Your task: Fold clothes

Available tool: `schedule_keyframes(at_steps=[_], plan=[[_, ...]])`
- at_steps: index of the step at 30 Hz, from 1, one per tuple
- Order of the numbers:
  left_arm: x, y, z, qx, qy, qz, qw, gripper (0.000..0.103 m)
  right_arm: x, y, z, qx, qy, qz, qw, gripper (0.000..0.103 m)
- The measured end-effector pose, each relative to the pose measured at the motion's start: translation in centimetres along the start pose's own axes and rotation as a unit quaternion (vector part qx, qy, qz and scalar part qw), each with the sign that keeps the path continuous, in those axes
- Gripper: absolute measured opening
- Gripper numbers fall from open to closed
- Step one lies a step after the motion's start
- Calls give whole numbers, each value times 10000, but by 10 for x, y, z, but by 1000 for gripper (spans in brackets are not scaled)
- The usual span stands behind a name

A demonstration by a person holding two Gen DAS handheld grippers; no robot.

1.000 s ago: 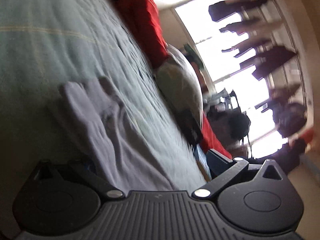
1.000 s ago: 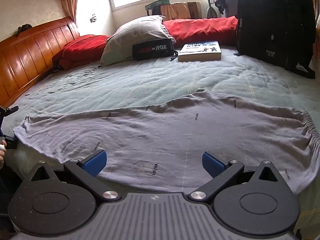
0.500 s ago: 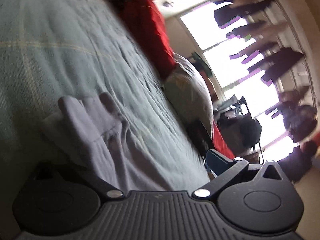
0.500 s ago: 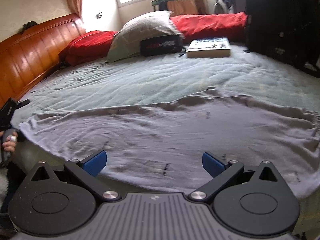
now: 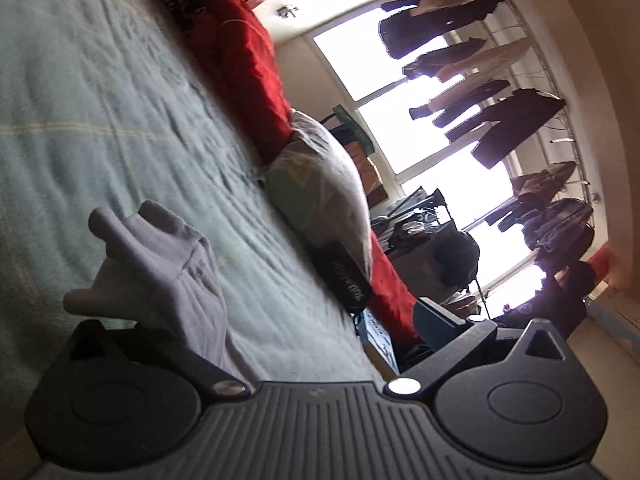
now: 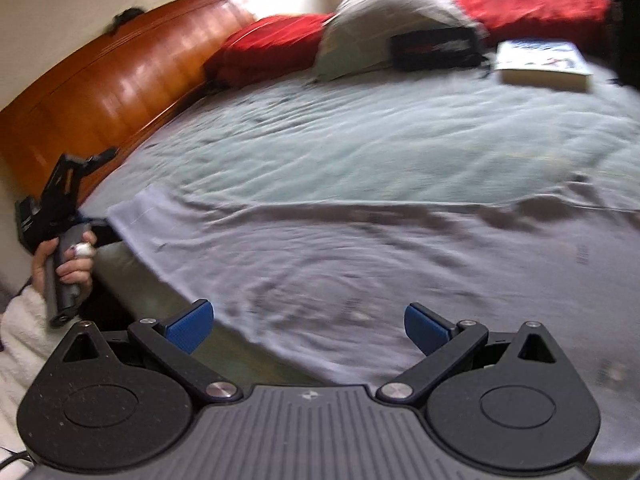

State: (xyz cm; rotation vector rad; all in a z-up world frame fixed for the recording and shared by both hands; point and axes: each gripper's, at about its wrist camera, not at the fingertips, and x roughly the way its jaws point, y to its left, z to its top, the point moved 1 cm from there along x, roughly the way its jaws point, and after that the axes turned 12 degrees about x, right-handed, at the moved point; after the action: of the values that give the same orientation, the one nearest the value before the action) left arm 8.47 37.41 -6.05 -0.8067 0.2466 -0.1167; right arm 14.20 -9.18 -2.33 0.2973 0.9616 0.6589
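The left gripper [image 5: 288,320] shows only one blue pad; the other finger is hidden under the bunched corner of the grey garment [image 6: 400,264], so its grip cannot be confirmed. The right gripper [image 6: 308,326] hovers with fingers wide apart above the garment's near hem. The garment lies spread on the green bedsheet [image 6: 380,132]. Since the earlier frames the right view has swung left, now showing the person's hand [image 6: 66,264]. Motion blur obscures fabric detail.
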Motion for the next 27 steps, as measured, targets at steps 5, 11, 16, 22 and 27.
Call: schedule_keyframes(at_steps=[5, 11, 16, 22, 27], plan=[[4, -16, 3, 165, 18, -169, 9997, 102, 31, 23, 13, -40, 442, 465, 9979, 103], [-2, -17, 4, 223, 77, -265, 9994, 102, 74, 37, 39, 660, 840, 1177, 9873, 103], [-6, -12, 5, 152, 96, -432, 9989, 102, 119, 50, 58, 1402, 1149, 1559, 9710, 103], [-9, 1, 4, -54, 111, -648, 9978, 102, 167, 71, 65, 1976, 1402, 1721, 9548, 103], [-7, 15, 4, -286, 125, -807, 9963, 102, 191, 85, 66, 2084, 1490, 1652, 9524, 103]])
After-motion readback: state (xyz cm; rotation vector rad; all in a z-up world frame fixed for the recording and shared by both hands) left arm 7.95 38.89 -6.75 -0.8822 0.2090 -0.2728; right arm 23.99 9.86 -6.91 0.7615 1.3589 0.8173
